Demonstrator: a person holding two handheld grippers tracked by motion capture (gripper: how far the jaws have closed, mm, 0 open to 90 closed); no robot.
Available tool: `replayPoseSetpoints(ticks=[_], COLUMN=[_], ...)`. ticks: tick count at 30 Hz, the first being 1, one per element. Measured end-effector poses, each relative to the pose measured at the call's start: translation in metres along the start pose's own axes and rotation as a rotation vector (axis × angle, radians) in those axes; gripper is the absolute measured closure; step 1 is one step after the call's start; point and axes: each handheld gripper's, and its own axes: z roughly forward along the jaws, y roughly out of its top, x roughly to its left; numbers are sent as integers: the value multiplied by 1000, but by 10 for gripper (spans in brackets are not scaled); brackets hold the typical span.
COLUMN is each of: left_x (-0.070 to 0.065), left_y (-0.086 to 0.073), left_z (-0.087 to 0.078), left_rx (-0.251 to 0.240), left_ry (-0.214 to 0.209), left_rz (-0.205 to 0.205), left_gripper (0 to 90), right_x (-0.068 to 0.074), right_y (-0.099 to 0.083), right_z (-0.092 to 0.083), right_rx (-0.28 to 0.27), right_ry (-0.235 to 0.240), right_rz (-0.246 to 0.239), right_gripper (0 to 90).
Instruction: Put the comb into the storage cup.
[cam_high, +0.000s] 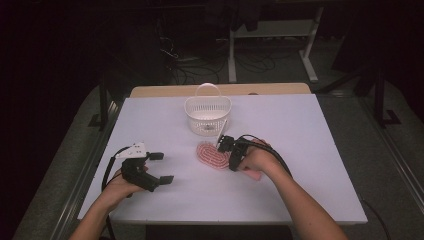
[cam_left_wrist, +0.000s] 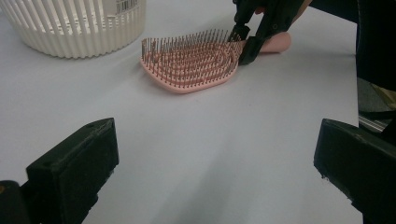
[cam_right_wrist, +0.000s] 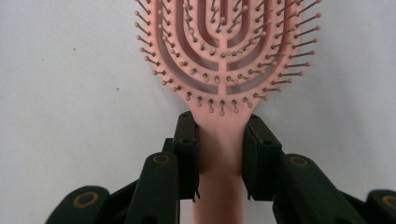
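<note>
the pink hairbrush (cam_high: 214, 156) lies bristles-up on the white table (cam_high: 310, 165), just in front of the white slatted basket (cam_high: 207, 114). the right gripper (cam_right_wrist: 220, 154) has its jaws pinching the neck of the brush, one on each side of the handle where it meets the head. the left gripper (cam_high: 161, 167) rests low over bare table, well apart from the brush, its jaws spread wide with nothing between them. a barcode label (cam_left_wrist: 126, 4) shows inside the basket
</note>
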Motion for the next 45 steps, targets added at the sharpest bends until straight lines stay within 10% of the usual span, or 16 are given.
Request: replayPoseSetpoints(ticks=[45], left_x=[0], left_y=[-2], left_z=[-1], left_rx=[10], left_ry=[13], left_rz=[-2], left_gripper=[0], right_x=[-25], right_y=[-63], right_z=[-49], right_rx=[-475], right_ry=[39], right_rz=[92], right_gripper=[684])
